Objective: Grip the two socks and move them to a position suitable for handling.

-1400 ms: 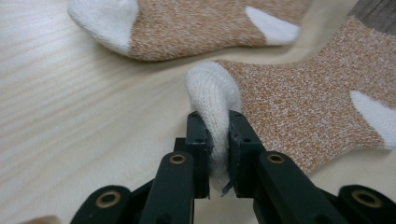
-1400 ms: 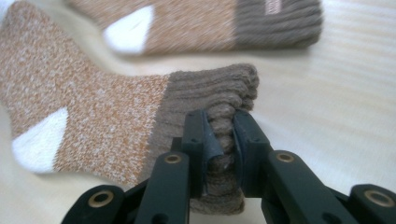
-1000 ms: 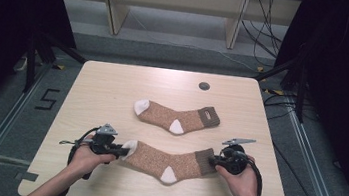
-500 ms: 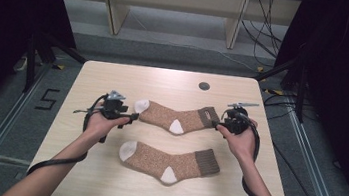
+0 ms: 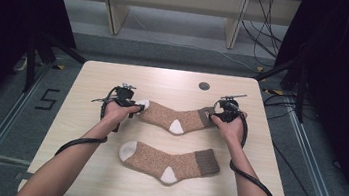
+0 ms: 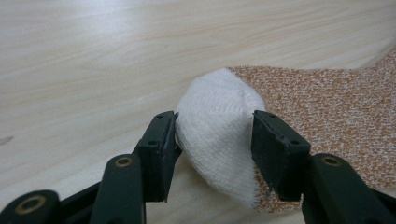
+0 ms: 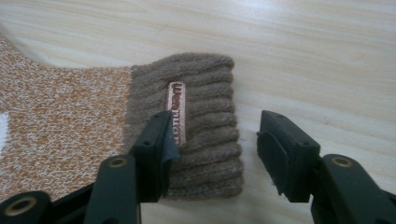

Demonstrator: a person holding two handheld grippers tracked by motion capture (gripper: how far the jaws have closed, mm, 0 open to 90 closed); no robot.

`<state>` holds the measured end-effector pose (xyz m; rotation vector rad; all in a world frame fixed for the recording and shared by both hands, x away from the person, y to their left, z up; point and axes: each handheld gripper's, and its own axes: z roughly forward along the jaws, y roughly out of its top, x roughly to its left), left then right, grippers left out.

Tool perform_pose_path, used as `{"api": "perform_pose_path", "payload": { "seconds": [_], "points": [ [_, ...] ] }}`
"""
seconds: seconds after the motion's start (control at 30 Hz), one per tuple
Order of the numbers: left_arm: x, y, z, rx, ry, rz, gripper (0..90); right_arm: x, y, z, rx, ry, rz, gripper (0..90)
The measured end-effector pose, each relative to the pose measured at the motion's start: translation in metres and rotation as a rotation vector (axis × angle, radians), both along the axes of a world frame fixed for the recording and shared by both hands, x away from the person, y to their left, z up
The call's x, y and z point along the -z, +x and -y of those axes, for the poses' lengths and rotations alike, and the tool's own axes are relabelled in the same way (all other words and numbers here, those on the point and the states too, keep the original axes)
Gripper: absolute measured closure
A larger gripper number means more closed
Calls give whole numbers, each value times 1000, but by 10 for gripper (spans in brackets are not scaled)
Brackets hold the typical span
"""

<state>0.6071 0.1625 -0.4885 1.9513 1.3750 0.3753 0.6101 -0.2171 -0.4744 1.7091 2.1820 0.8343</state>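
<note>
Brown marled knit with white toe and heel patches makes up the two socks on the pale wooden bench (image 5: 88, 82), and they are the only loose things on it, lying flat and apart; there are also two hands, each with one gripper. A second ago both grippers were at the near sock (image 5: 170, 160), one at each end; they have since let it go and crossed to the far sock (image 5: 175, 119), which lies just beyond the near sock, toward the small dark hole (image 5: 204, 86) in the bench top. The left gripper (image 6: 215, 135) now straddles the far sock's white toe (image 6: 217, 126), its jaws having just been closing after a wider swing, the toe between them and brushing the inner faces but not yet visibly pinched. The right gripper (image 7: 217, 133) sits over the ribbed taupe cuff (image 7: 201, 130) with its small woven label (image 7: 176, 109); one jaw rests on the cuff, the other stands off on bare wood, so the jaws are apart and have also just been narrowing. The likely meaning is that the near sock is placed and the far sock is about to be picked up by both ends, probably to be laid on its mate.
</note>
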Motion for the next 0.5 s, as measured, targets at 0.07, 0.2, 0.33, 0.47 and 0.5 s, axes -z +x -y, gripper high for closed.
{"api": "perform_pose_path", "payload": {
  "seconds": [0.07,0.2,0.33,0.47,0.5],
  "points": [
    [2,1,-3,-4,-25,-21,512,1,1,1,-19,-11,16,494],
    [4,0,-5,-5,-38,-35,530,0,1,-1,-13,0,11,511],
    [6,0,-4,-5,-33,-38,569,2,0,-1,-16,1,10,567],
    [8,1,-2,1,-42,-47,647,2,0,-1,-39,-9,2,650],
    [9,2,-2,0,-48,-49,675,2,-1,-2,-27,0,0,676]
  ]
}}
